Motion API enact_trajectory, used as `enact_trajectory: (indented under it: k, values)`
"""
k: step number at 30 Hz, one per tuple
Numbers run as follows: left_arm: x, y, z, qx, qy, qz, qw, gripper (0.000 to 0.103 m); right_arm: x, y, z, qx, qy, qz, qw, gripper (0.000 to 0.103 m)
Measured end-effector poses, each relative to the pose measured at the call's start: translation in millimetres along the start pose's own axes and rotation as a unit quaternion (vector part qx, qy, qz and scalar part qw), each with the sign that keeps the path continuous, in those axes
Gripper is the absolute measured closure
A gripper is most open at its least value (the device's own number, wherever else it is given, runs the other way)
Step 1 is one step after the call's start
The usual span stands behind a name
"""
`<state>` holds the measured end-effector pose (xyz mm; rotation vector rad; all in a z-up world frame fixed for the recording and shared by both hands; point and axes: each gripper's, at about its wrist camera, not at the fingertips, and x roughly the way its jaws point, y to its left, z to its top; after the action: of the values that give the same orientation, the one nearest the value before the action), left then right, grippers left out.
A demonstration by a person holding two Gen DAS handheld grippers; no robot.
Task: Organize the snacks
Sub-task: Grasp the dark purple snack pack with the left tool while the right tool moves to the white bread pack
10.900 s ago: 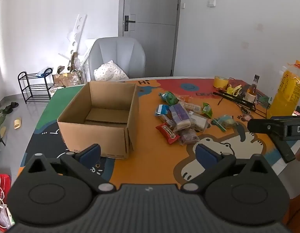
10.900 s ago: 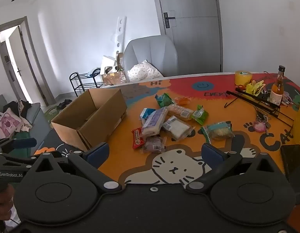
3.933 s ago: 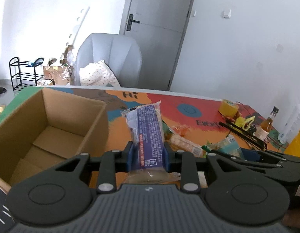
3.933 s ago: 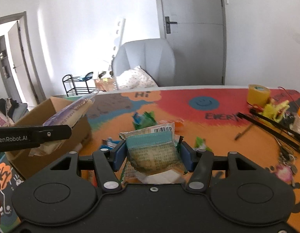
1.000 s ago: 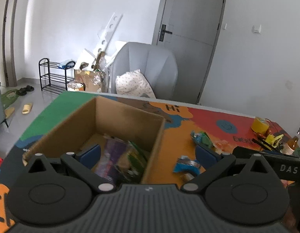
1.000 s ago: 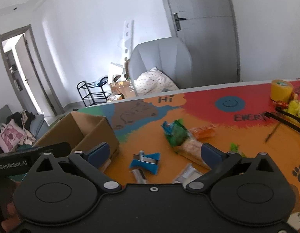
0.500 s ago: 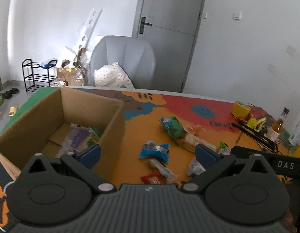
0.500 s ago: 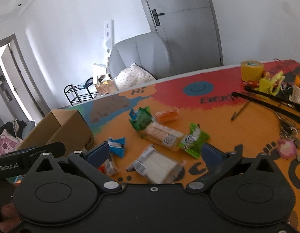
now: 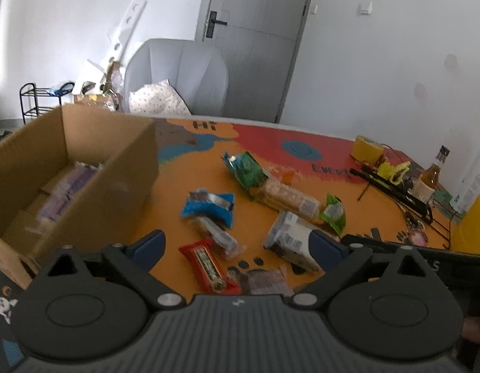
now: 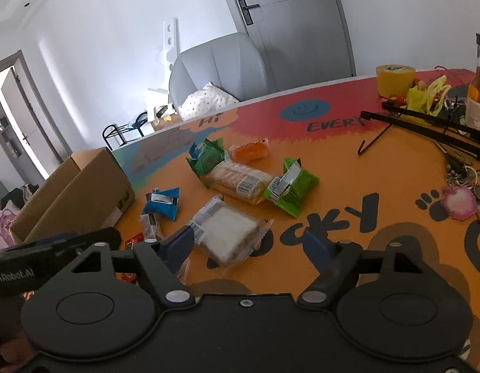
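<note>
An open cardboard box [image 9: 122, 183] stands at the left of the table with a purple snack pack [image 9: 66, 192] inside; it also shows in the right wrist view [image 10: 84, 192]. Loose snacks lie to its right: a blue pack [image 9: 209, 206], a red bar [image 9: 207, 264], a white pack [image 9: 289, 239], a cracker pack [image 9: 286, 197] and green packs [image 9: 246, 168]. My left gripper [image 9: 237, 245] is open and empty just above the red bar. My right gripper [image 10: 251, 242] is open and empty, just over the white pack [image 10: 227, 227].
At the table's right are a yellow tape roll [image 10: 395, 79], a bottle [image 10: 479, 93], a black rack [image 10: 426, 127], keys with a pink charm [image 10: 457, 202] and a yellow container [image 9: 473, 227]. A grey chair [image 9: 177, 77] stands behind the table.
Both grippers have moved right and down from the box toward the loose snacks. The box has slid to the left of both views. Both grippers stay open and empty.
</note>
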<state>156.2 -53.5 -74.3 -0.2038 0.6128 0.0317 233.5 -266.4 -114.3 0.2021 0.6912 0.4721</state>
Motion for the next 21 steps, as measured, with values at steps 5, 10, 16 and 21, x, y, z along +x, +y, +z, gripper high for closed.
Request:
enact_trajectory:
  k: [5,10,16,21]
  values:
    - [11.0,-3.6,-9.7,-0.009,0.019,-0.01,0.9997,0.025,6.5,-5.9,-3.1,0.007,0.008,0.009,1.0,0.04]
    - [21.0,-4.7,-21.7,-0.026,0.038,-0.02,0.9987,0.042,9.1,-9.9,-3.2,0.009,0.01,0.008,1.0,0.041]
    - [31.3,-5.8,-31.8,-0.044,0.054,-0.043,0.9966,0.05,13.0,-9.9,0.3,0.01,0.008,0.014,1.0,0.041]
    - [39.1,-6.9,-34.2,-0.046,0.056,-0.041,0.9965,0.05,18.6,-3.5,5.1,0.0,0.006,0.02,1.0,0.041]
